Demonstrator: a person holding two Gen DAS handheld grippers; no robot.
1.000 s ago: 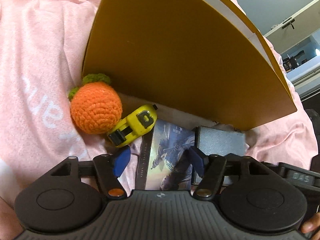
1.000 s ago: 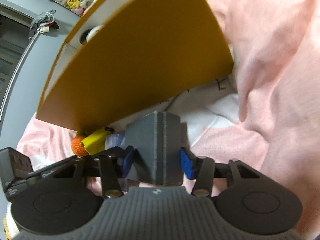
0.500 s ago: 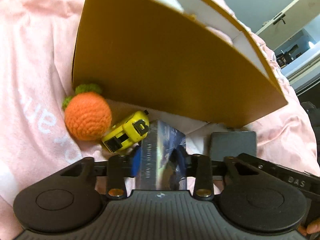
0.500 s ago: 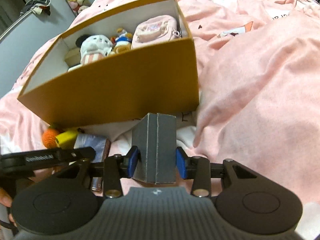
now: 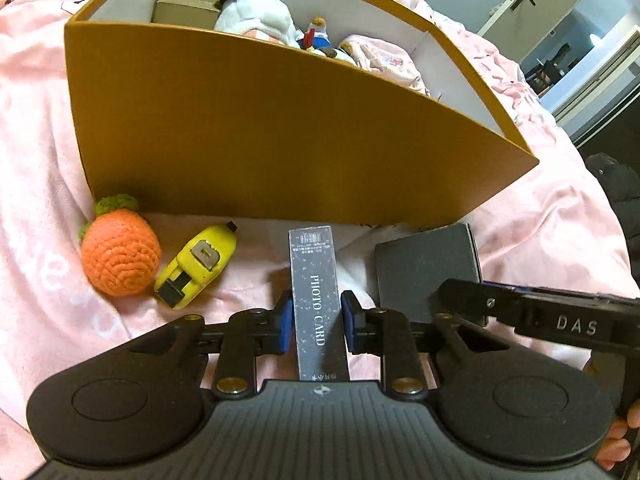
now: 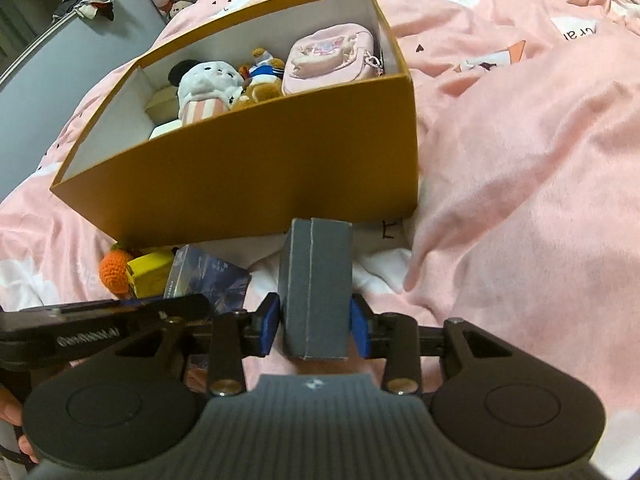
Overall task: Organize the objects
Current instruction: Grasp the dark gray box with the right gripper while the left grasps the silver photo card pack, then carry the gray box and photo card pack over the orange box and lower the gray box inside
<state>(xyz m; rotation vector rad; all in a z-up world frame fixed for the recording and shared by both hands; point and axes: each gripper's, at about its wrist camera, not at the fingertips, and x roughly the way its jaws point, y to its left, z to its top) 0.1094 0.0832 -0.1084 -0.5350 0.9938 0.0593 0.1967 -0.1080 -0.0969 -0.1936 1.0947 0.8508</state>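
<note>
My left gripper [image 5: 314, 322] is shut on a slim dark photo card box [image 5: 318, 300], held on edge above the bedding in front of the orange cardboard box [image 5: 260, 140]. My right gripper [image 6: 316, 328] is shut on a grey box [image 6: 316, 284], lifted before the same orange box [image 6: 280, 172]. The grey box also shows in the left wrist view [image 5: 424, 268], and the photo card box in the right wrist view [image 6: 208, 280]. A crocheted orange [image 5: 118, 254] and a yellow tape measure [image 5: 198, 264] lie on the bedding beside the box.
The orange box holds a white plush [image 6: 208, 88], a small duck plush [image 6: 262, 66], a pink pouch [image 6: 328, 58] and a beige case [image 5: 186, 8]. Pink bedding [image 6: 520, 160] spreads all around. A grey wall and a cabinet stand beyond the bed.
My left gripper closed on the photo card box and raised it on edge. My right gripper lifted the grey box up and back, so the orange box's inside now shows.
</note>
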